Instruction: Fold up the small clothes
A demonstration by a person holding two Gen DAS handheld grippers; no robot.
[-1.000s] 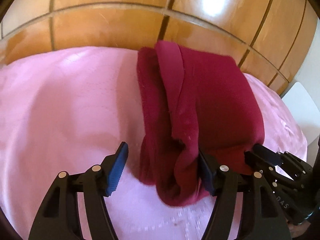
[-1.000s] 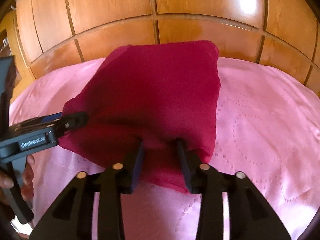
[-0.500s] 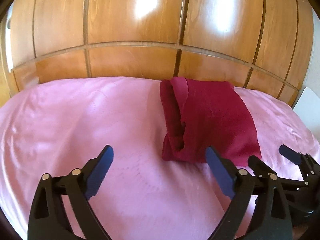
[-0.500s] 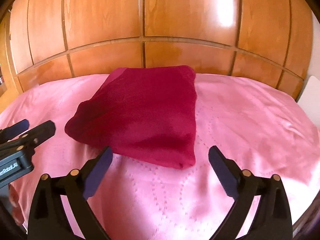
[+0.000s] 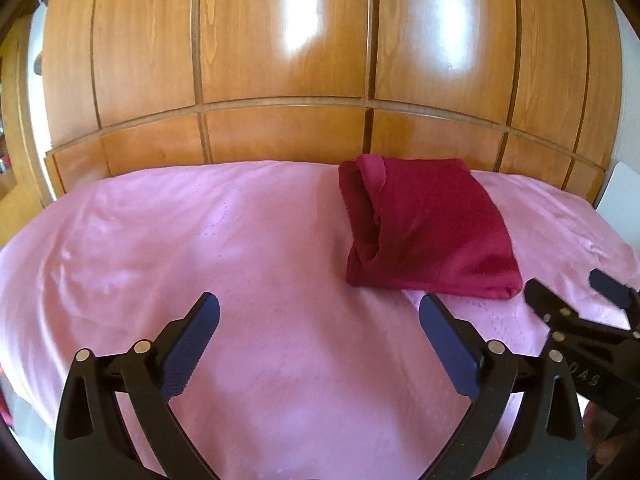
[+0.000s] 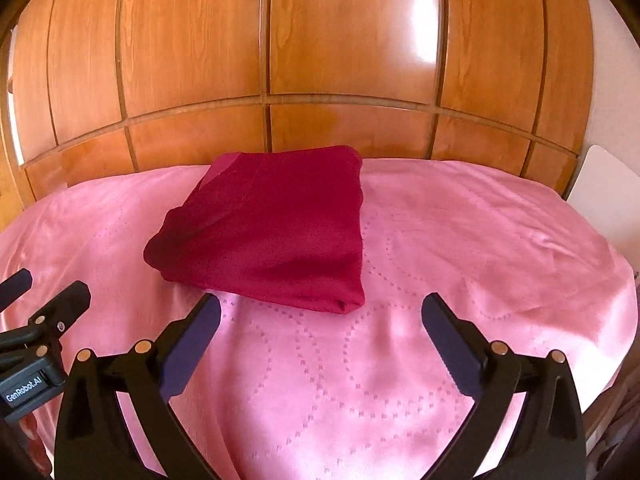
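A dark red garment (image 5: pixel 424 224) lies folded into a rectangle on the pink bedspread (image 5: pixel 200 240), toward the far side near the headboard. It also shows in the right wrist view (image 6: pixel 276 232). My left gripper (image 5: pixel 320 312) is open and empty, pulled back from the garment's near left corner. My right gripper (image 6: pixel 320 312) is open and empty, just short of the garment's near edge. The right gripper also shows at the right edge of the left wrist view (image 5: pixel 576 292), and the left gripper at the left edge of the right wrist view (image 6: pixel 44 292).
A glossy wooden panelled headboard (image 5: pixel 288 80) rises behind the bed. A white object (image 6: pixel 604 188) stands at the bed's far right corner. The bedspread (image 6: pixel 480 240) stretches wide on both sides of the garment.
Both grippers let go of the red garment, opened wide and drew back toward the near side of the bed. The garment now lies flat and folded.
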